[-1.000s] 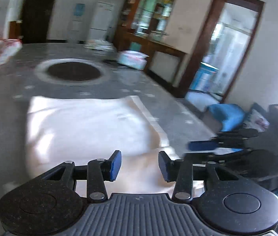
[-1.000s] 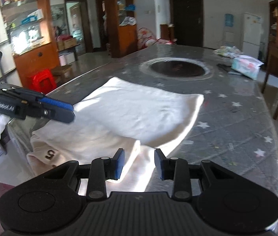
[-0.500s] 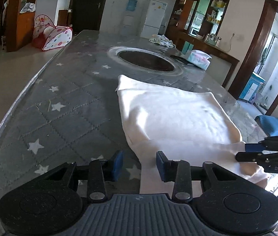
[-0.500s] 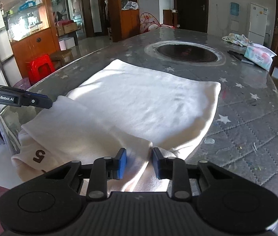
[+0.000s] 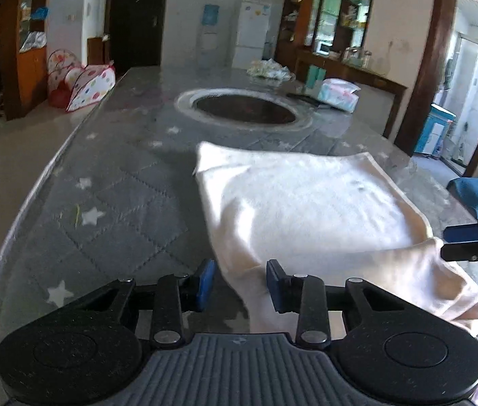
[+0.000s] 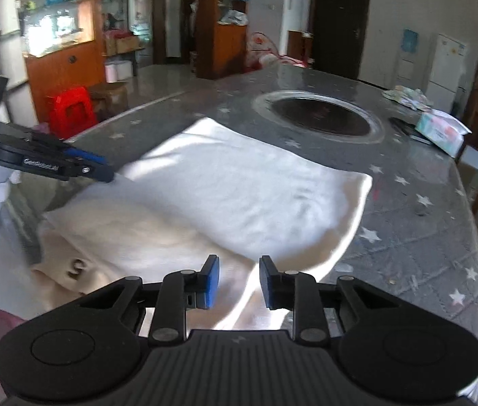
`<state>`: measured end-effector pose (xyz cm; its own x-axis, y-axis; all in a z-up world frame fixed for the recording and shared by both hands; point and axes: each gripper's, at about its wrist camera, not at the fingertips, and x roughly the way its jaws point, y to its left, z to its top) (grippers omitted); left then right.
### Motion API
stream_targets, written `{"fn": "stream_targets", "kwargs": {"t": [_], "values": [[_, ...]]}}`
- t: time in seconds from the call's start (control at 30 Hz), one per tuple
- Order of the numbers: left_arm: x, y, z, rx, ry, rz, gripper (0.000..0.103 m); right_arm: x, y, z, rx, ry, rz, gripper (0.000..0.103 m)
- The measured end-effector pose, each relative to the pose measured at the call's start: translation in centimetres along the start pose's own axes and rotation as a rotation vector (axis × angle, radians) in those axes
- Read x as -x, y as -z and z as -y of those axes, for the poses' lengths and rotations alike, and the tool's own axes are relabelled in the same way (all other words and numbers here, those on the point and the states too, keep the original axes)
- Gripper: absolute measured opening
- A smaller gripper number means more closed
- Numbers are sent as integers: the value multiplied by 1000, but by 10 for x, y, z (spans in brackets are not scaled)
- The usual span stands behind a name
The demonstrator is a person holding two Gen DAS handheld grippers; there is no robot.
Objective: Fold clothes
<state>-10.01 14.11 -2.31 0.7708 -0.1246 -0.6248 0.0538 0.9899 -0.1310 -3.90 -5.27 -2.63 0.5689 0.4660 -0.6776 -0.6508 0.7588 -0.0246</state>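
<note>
White garment [image 5: 306, 203] on star-patterned grey table [image 5: 113, 199], both grippers released.
Left gripper [image 5: 240, 279]: jaws parted, near-left garment edge lying between and just ahead of them. Right gripper [image 6: 237, 282]: jaws parted, holding nothing, cloth directly beneath and ahead. Garment lay flat, near end draped over the table edge toward the tools. Round dark recess [image 6: 320, 116] sat beyond the garment.

A grey star-patterned counter [image 5: 110, 196] with a round dark recess [image 5: 244, 110] fills a sunlit room; a tissue pack [image 5: 339, 94] sits near its far edge, a white fridge [image 5: 251, 39] beyond, a red stool [image 6: 71, 110] and spotted play tent [image 5: 83, 79] on the floor.
</note>
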Motion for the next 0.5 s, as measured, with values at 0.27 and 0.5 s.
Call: {"fn": "stream_targets", "kwargs": {"t": [0.27, 0.5], "values": [[23, 9, 24, -134, 105, -21, 37, -7, 16, -19, 80, -87, -72, 25], [46, 27, 36, -300, 131, -51, 38, 12, 19, -24, 133, -91, -62, 32]]}}
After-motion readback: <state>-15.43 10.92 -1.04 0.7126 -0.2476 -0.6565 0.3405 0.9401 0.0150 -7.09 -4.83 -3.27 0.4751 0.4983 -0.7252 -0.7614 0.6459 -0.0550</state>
